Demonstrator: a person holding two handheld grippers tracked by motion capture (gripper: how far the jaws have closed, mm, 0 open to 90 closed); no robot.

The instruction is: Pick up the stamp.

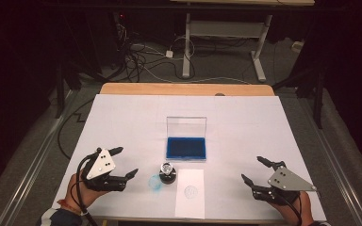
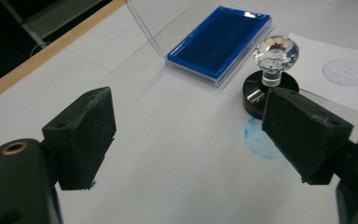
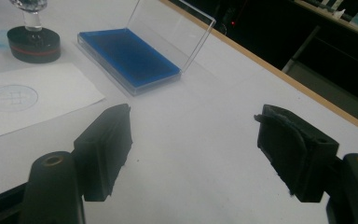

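Both our grippers, left gripper (image 1: 125,162) and right gripper (image 1: 250,169), stand wide and empty; the stamp (image 1: 167,173) waits at six o'clock of the open ink pad (image 1: 186,147), ready for inking.

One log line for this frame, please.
left gripper: open, empty | right gripper: open, empty | stamp: upright beside paper | ink pad: lid open
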